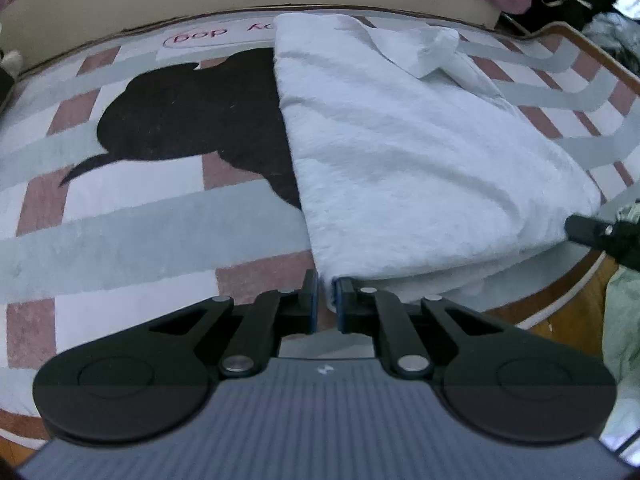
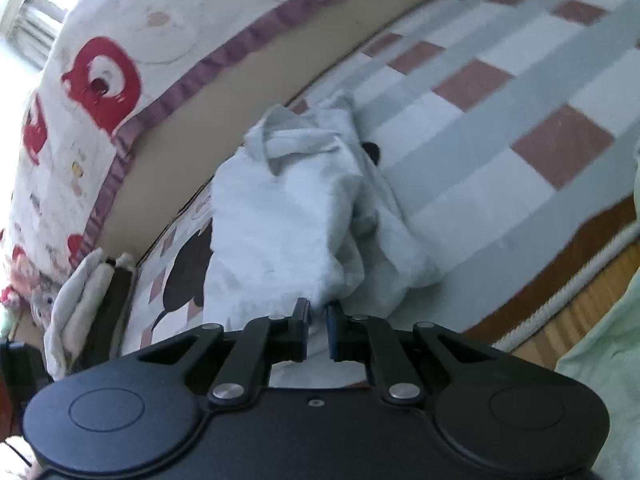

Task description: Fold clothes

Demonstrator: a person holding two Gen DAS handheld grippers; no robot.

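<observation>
So white garment [image 1: 408, 140] lies folded on the rug [image 1: 120, 232], long axis running away toward the bed, collar far. Left tongs [image 1: 327, 300] clenched on its near corner; right tongs [image 2: 318, 320] nearly closed at its hem, grip unclear.

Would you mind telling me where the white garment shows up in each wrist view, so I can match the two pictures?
Left wrist view: the white garment fills the centre and right, from the top down to the left gripper.
Right wrist view: it lies mid-frame, running down to the right gripper.
Shared landmark: the checked rug with its black silhouette.
</observation>
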